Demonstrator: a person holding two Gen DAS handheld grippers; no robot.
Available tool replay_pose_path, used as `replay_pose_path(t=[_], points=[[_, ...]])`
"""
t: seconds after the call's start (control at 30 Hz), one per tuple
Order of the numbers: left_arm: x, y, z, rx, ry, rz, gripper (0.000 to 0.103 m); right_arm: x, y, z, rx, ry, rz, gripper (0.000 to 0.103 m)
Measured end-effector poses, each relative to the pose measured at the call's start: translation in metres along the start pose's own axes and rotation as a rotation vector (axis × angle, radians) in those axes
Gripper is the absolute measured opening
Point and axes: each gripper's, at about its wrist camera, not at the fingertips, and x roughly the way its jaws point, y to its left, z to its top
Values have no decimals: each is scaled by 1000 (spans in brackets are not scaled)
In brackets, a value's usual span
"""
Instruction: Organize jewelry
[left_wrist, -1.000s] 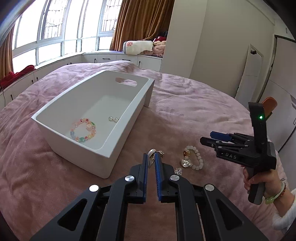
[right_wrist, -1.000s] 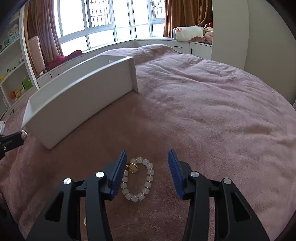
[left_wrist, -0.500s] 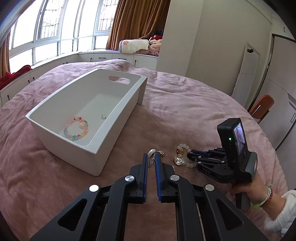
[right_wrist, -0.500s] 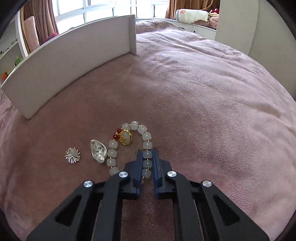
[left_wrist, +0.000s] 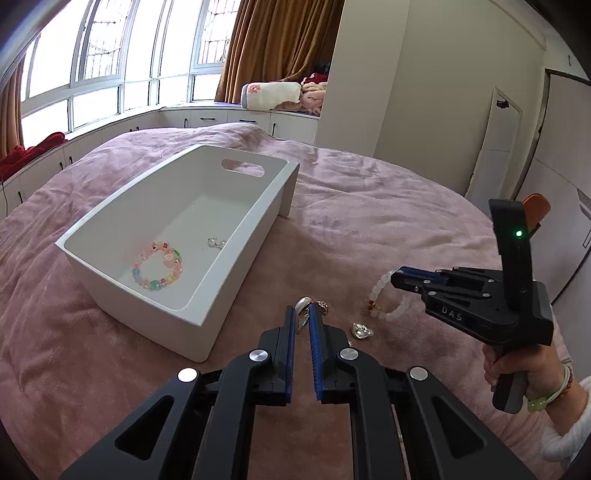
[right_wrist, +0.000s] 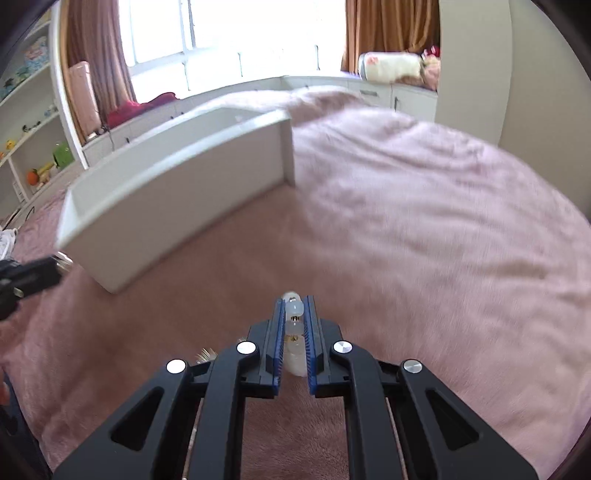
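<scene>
A white bin stands on the pink bed; inside lie a colourful bead bracelet and a small pearl piece. My left gripper is shut on a silver and gold pendant piece, held just right of the bin's near corner. My right gripper is shut on a white bead bracelet; in the left wrist view the bracelet hangs from its tips above the blanket. A silver charm lies on the blanket between the grippers.
The bin is left of and beyond my right gripper. The pink blanket spreads wide to the right. A spiky silver charm lies by the right gripper's left finger. Cabinets and windows ring the bed.
My right gripper closed on the white bead bracelet and lifted it off the blanket. My left gripper stays shut on the pendant piece, almost unmoved.
</scene>
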Motion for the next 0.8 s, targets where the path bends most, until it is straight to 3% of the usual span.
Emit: replay_pose_path(t=[0.43,0.7,0.8], points=[[-27,11,44,9,-71,43,13,-62,43,102,-115,-195,53,11],[-34,33,90,27,-102,90,13,-57,57,171,-110,-217,99,11],[-30,51,111,-26,-90,65,13,-45,58,191,-71,-185,146,11]])
